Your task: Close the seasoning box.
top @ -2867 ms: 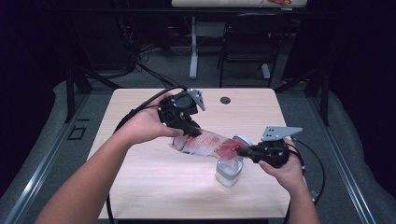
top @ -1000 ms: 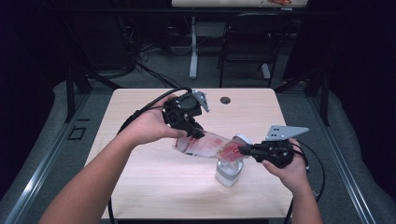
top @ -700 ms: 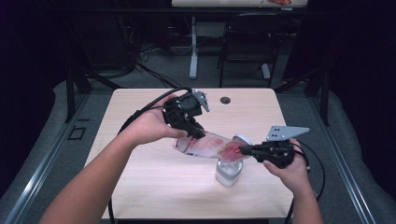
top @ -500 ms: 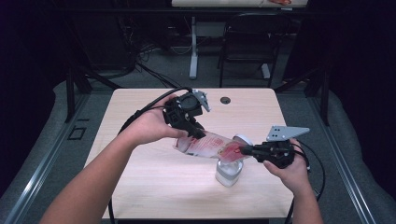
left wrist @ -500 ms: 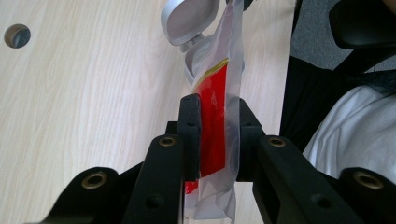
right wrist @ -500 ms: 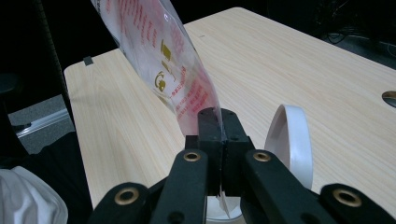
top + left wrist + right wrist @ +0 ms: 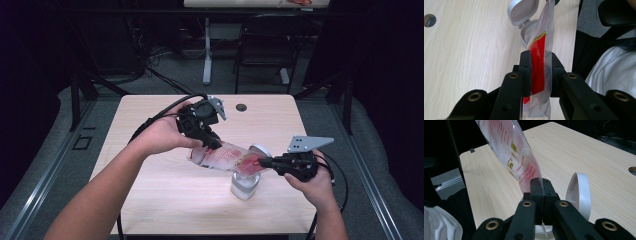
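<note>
A clear plastic pouch [image 7: 225, 156] with red print hangs stretched between my two grippers above the table. My left gripper [image 7: 212, 144] is shut on its upper left end; in the left gripper view the jaws clamp the pouch [image 7: 540, 65] on its red part. My right gripper [image 7: 261, 161] is shut on the pouch's lower right end, and in the right gripper view the pouch [image 7: 511, 150] rises from the closed jaws. Just below that end stands a small white container [image 7: 245, 184] with its hinged lid [image 7: 578, 193] flipped open, also seen past the left jaws as the container [image 7: 529, 33].
The light wooden table [image 7: 150, 185] has a round cable hole [image 7: 242, 107] near its far edge. Black cables trail off both grippers. A chair [image 7: 262, 50] and a desk leg stand on the floor beyond the table.
My right gripper has shifted slightly left and right while holding the pouch's end over the container. The left gripper has barely moved.
</note>
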A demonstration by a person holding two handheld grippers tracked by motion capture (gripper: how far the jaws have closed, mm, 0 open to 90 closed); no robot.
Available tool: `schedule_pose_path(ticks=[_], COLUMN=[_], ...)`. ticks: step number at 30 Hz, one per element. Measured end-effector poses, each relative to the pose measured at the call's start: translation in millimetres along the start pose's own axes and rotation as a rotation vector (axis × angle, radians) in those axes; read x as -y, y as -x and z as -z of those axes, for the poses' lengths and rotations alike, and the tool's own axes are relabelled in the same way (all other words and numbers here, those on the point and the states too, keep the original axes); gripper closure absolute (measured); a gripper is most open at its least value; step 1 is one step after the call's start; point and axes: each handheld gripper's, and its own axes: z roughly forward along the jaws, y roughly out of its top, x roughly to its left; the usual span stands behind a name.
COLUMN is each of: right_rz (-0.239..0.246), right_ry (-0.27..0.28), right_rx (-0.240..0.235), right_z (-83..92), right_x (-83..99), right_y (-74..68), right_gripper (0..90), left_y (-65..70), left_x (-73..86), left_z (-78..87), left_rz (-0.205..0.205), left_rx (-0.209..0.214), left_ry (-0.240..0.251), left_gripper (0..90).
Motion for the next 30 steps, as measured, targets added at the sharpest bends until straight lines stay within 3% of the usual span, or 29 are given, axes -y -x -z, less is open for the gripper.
schedule_pose_path(ticks=[15, 30], right_rz=[-0.008, -0.007], right_ry=[-0.013, -0.009], right_rx=[-0.024, -0.038], right_z=[3.0, 2.3], right_x=[1.9, 0.7], right_y=[-2.5, -5.0], right_gripper=[90.0, 90.0], left_y=[0.2, 3.4], left_x=[-0.4, 1.2], left_z=[0.4, 3.6], left_rz=[0.001, 0.006], left_rx=[0.020, 0.014], left_ry=[-0.005, -0.003], left_gripper=[78.1, 78.1])
